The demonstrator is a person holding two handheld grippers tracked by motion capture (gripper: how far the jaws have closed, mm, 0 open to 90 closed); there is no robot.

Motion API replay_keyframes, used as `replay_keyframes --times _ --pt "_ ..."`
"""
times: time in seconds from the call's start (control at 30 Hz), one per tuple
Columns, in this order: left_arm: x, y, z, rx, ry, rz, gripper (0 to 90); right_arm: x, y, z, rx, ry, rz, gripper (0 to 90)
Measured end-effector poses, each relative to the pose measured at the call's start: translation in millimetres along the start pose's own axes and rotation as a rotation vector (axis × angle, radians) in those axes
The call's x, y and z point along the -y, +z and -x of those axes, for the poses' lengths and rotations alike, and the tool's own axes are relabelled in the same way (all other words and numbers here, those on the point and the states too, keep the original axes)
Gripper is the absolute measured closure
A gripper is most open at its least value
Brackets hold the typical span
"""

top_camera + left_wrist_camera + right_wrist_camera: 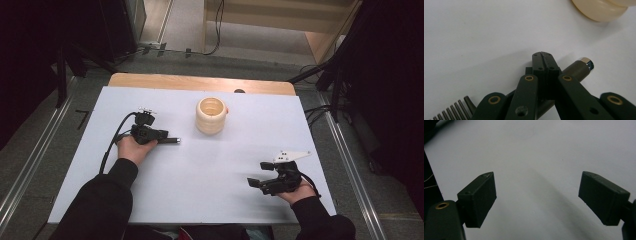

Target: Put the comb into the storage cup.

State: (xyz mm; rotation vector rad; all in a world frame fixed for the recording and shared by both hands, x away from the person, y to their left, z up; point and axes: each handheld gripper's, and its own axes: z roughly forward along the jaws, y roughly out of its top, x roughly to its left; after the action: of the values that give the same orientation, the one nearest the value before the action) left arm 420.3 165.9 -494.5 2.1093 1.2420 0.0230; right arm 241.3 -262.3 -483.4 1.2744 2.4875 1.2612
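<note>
A lab-like recording space: a white table (200,165) amid dark stands, floor rails (30,165) and trailing cables (217,30)

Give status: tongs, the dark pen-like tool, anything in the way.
Left tongs shut on dark cylindrical tool. Right tongs open, empty. Cream ridged cup stands apart, nothing between.

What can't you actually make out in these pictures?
- Dark rod: left gripper view, its back end hidden under the left tool.
- Cream ridged cup: left gripper view, cut off by the top edge; high view, its inside too small to tell.
- Comb-like teeth: left gripper view, cut by the bottom edge.
</note>
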Motion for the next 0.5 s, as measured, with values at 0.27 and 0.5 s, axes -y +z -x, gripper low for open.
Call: replay_keyframes --times 0.27,0.5 --pt "7.6 -6.5 6.8 0.022 0.04 -0.022 89.9 -0.2 0.3 -0.1 0.002 -0.002 -0.002 13.0" --pt "15.4 -10.6 9.7 0.03 0.077 -0.055 89.8 -0.1 0.5 0.0 0.003 -0.003 -0.005 13.0"
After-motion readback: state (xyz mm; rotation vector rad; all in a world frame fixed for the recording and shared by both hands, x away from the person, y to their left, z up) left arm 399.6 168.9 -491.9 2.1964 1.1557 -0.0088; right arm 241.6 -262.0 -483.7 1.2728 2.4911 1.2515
